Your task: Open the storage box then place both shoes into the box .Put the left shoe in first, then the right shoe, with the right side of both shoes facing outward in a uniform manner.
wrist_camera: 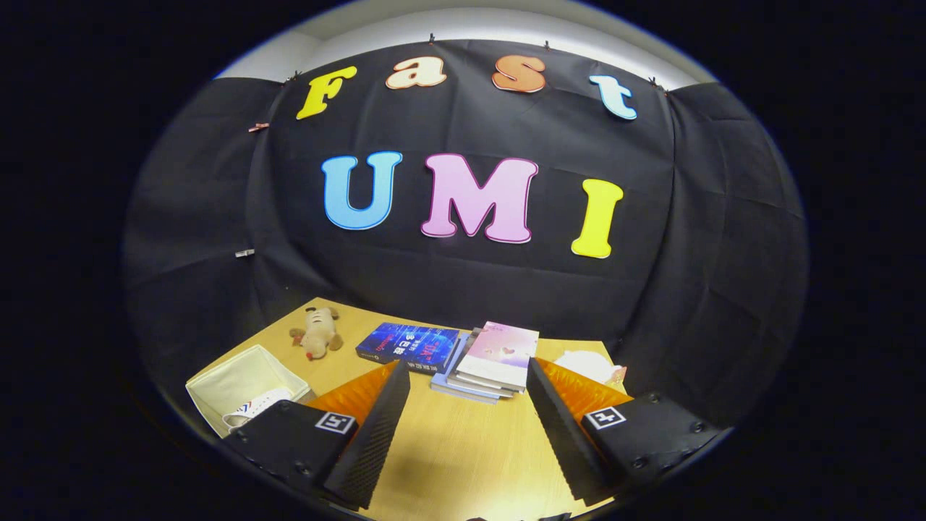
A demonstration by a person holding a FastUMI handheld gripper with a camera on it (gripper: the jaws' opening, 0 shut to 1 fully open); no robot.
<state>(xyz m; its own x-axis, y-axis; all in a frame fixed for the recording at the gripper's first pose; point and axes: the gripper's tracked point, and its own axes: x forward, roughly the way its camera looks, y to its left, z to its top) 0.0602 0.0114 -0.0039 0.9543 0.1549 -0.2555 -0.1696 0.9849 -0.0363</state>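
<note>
My gripper is held above the wooden table, its two fingers spread wide apart with only bare tabletop between them. To the left of the left finger stands an open cream fabric storage box. A white shoe with coloured stripes lies inside it, partly hidden behind the left finger's body. I cannot tell which shoe it is.
Just beyond the fingertips lies a stack of books, with a blue book beside it on the left. A small plush toy lies behind the box. A white crumpled object rests past the right finger. Black cloth walls close the back.
</note>
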